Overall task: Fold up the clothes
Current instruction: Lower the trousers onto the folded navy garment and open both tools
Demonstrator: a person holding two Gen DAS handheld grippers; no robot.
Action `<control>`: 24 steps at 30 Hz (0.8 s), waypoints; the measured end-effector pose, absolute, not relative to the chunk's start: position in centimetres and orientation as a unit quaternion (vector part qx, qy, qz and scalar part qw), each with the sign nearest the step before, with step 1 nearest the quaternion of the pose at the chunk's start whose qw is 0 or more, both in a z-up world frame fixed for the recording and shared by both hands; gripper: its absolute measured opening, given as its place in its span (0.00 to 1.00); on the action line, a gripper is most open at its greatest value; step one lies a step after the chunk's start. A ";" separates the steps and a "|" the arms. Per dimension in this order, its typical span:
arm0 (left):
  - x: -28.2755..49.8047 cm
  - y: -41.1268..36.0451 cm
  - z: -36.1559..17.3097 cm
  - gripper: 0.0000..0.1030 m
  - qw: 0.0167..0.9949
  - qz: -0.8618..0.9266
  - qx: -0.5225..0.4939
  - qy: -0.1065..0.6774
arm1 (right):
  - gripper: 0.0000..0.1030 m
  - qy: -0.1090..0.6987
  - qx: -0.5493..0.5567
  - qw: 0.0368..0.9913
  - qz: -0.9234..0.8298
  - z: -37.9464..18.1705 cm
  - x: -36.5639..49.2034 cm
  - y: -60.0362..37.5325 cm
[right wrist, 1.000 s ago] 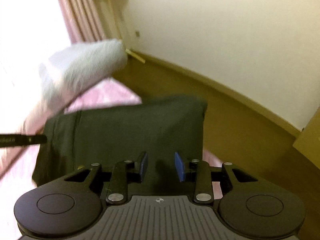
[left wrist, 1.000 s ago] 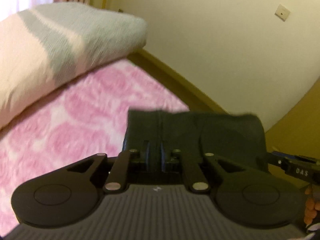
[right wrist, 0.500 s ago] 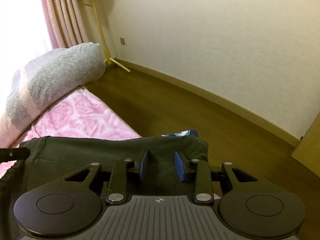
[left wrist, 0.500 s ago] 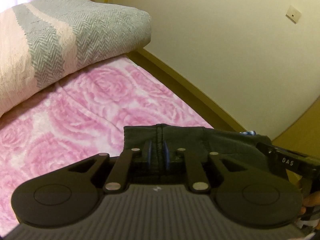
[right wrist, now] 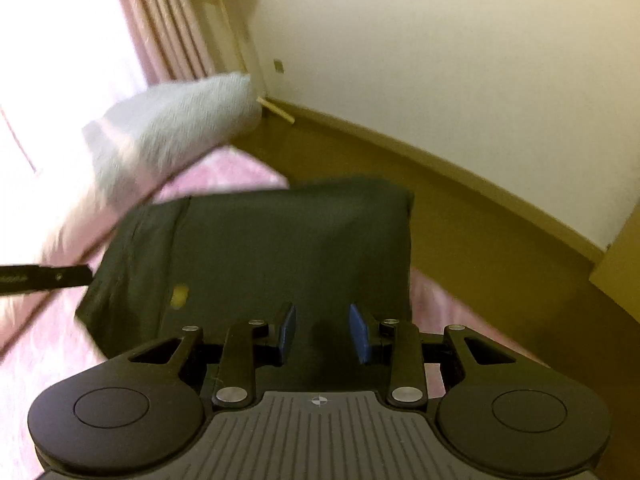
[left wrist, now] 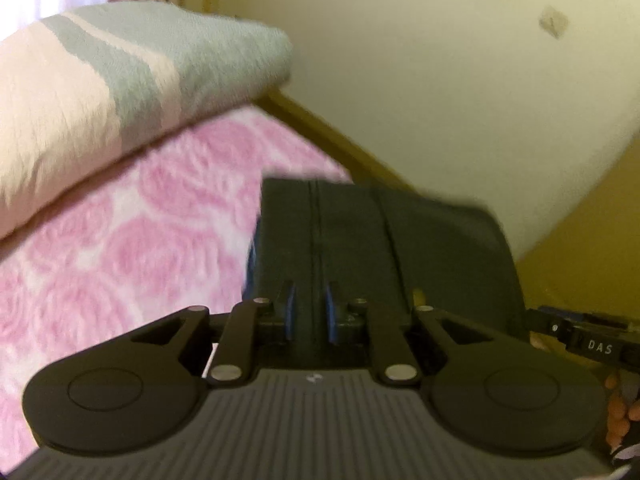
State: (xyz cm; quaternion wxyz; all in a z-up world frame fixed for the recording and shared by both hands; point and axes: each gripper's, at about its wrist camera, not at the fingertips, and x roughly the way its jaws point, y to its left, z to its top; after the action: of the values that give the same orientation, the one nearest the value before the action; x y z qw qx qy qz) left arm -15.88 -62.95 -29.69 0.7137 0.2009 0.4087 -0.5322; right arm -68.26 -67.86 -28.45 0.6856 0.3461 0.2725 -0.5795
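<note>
Holding a dark garment [left wrist: 380, 248] up over the pink flowered bed [left wrist: 120, 248], we have both tongs on it. Our left tongs [left wrist: 310, 312] pinch its seam, jaws closing a touch. Our right tongs [right wrist: 322, 330] grip its near edge, cloth bunched between the blue pads. Behind lies a folded grey and cream blanket [left wrist: 132, 76].

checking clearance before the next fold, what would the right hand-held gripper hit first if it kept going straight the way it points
The dark garment: it already lies between the right hand-held gripper fingers and stretches ahead. Depth beyond it is unclear.
</note>
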 end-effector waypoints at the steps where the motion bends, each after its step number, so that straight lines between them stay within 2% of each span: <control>1: -16.1 -62.8 -30.2 0.11 0.717 -0.523 0.207 0.413 | 0.33 0.285 0.349 0.681 -0.577 -29.2 -67.8 -67.4; 4: -16.7 -62.8 -31.0 0.11 0.728 -0.495 0.218 0.421 | 0.33 0.321 0.352 0.669 -0.570 -31.3 -66.4 -66.1; 7: -17.4 -63.2 -29.9 0.11 0.737 -0.474 0.225 0.425 | 0.33 0.326 0.344 0.670 -0.571 -30.8 -66.2 -66.1; 10: -18.9 -63.4 -28.6 0.21 0.741 -0.458 0.241 0.428 | 0.34 0.313 0.373 0.658 -0.574 -29.4 -66.9 -65.8; 11: -19.6 -63.4 -28.0 0.26 0.741 -0.453 0.248 0.429 | 0.37 0.309 0.383 0.654 -0.575 -29.0 -67.0 -65.8; 13: -21.2 -63.1 -27.0 0.27 0.742 -0.445 0.257 0.431 | 0.87 0.306 0.392 0.646 -0.580 -28.4 -66.4 -65.8; 20: -27.6 -61.2 -23.1 0.41 0.753 -0.424 0.267 0.426 | 0.88 0.299 0.390 0.644 -0.586 -25.7 -64.7 -62.2; 24: -30.5 -59.1 -20.7 0.44 0.764 -0.412 0.273 0.415 | 0.88 0.298 0.386 0.645 -0.588 -23.7 -63.9 -59.4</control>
State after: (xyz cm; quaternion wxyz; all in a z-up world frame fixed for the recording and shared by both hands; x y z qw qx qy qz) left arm -30.50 -59.10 -20.67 0.7640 0.2730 0.4153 -0.4115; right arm -63.88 -59.43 -23.68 0.6448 0.3863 0.2985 -0.5882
